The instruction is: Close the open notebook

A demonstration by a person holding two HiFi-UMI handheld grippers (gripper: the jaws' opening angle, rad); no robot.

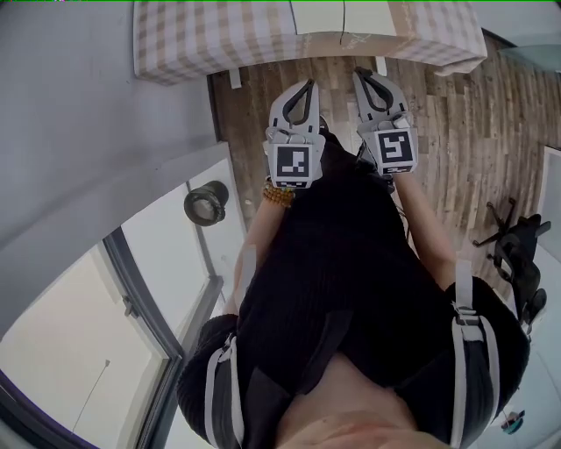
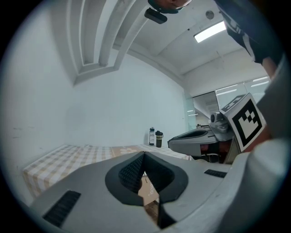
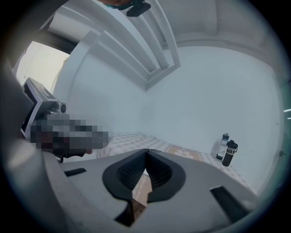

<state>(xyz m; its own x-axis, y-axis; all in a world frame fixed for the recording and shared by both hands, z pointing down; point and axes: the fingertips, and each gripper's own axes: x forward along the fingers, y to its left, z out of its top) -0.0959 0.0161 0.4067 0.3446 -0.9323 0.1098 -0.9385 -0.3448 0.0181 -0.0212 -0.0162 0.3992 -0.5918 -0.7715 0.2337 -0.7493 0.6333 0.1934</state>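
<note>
The open notebook lies on the checked table at the top of the head view, white pages up with a tan edge on its right. In both gripper views it is only a flat tan patch on the cloth. I hold both grippers side by side over the wooden floor, short of the table's near edge and pointing at it. My left gripper is shut with nothing in it. My right gripper is shut and empty too.
Two bottles stand on the far part of the table. A white table leg drops below its near edge. An office chair stands on the wooden floor to my right, and a glass partition runs along my left.
</note>
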